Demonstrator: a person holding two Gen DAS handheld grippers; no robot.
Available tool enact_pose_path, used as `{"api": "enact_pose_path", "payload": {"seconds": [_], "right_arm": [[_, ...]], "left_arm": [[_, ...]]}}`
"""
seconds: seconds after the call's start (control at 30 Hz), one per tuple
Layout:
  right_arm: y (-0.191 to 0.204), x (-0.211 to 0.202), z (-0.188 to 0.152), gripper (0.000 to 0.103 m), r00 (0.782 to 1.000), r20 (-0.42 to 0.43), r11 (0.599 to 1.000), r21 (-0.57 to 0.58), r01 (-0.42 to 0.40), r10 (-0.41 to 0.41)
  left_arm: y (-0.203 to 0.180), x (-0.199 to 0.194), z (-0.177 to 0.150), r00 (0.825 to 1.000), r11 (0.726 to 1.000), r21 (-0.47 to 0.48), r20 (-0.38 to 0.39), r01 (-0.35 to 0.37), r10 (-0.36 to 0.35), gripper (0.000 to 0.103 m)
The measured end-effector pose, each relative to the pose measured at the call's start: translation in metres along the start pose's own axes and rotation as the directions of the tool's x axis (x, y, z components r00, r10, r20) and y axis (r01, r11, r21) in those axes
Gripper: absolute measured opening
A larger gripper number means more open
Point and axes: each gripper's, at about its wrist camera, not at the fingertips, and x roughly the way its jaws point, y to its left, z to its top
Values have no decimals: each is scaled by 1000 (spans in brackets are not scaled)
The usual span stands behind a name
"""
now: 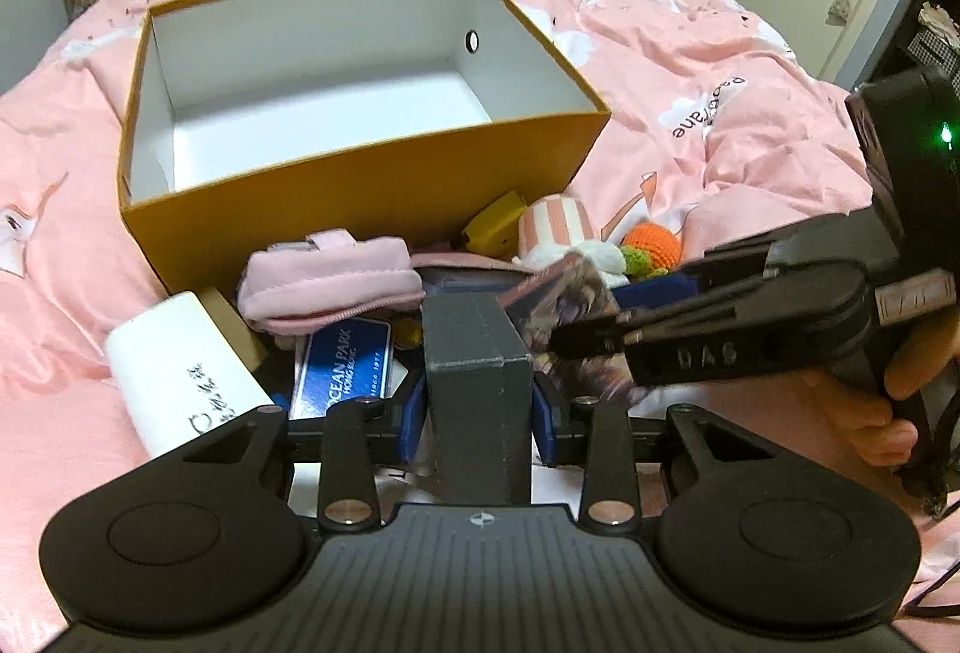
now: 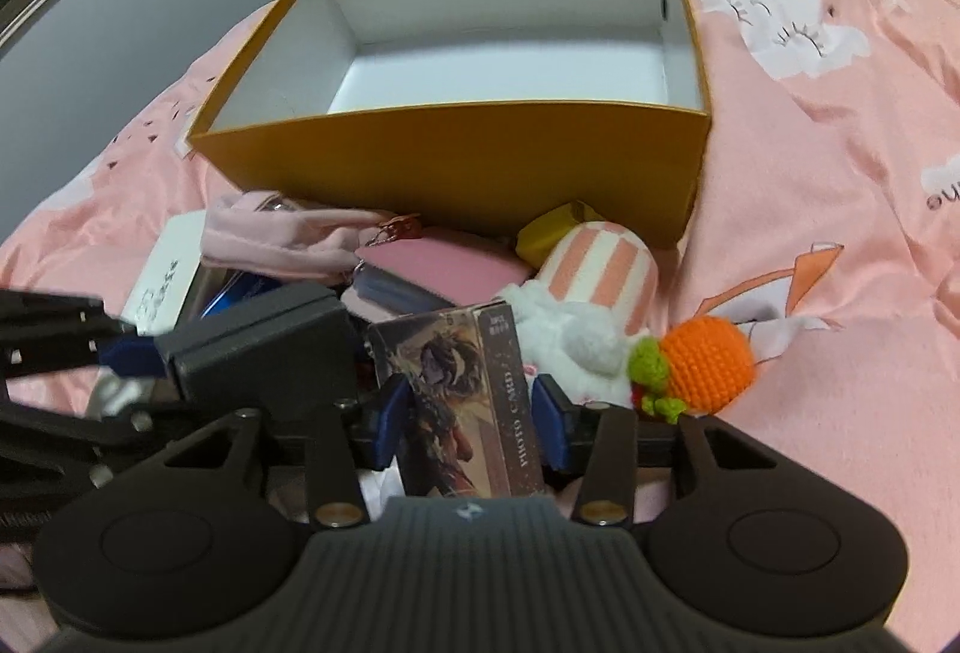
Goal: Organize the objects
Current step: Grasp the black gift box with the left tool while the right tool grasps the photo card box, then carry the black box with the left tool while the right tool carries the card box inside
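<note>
1. Gripping a dark grey box (image 1: 480, 383), the left gripper (image 1: 480, 413) has its blue pads pressed on both sides of it, above the pile.
2. Holding a photo card box (image 2: 468, 401) upright, the right gripper (image 2: 474, 425) has one pad against each side; in the left view this gripper comes in from 3 o'clock.
3. An orange carton (image 1: 360, 191) with a white inside sits open on the pink bedspread (image 1: 690, 53) at 12 o'clock of both grippers, nothing in it.
4. Just below the carton's near wall lies the pile: a pink pouch (image 1: 330, 281), a white box (image 1: 180, 365) at 9 o'clock, and a blue Ocean Park card (image 1: 342, 371).
5. A striped plush (image 2: 600, 269) and a crocheted orange (image 2: 708, 359) lie at 2 o'clock of the right gripper.
</note>
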Motion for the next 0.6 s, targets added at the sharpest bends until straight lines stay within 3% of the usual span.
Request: {"api": "enact_pose_path", "payload": {"seconds": [0.17, 0.27, 0.43, 0.6], "right_arm": [[15, -6, -5, 32, 999, -14, 998, -59, -37, 36], [20, -2, -3, 30, 998, -18, 995, -87, -53, 52], [16, 16, 0, 29, 992, -50, 993, -33, -114, 112], [19, -8, -1, 25, 993, -29, 993, -39, -113, 112]], "left_arm": [[1, 2, -2, 1000, 1000, -12, -14, -24, 24, 40], [3, 5, -6, 999, 999, -25, -18, -33, 32, 40], [4, -6, -10, 999, 999, -33, 7, -34, 34, 39], [-2, -26, -5, 997, 999, 14, 55, -50, 49, 39]]}}
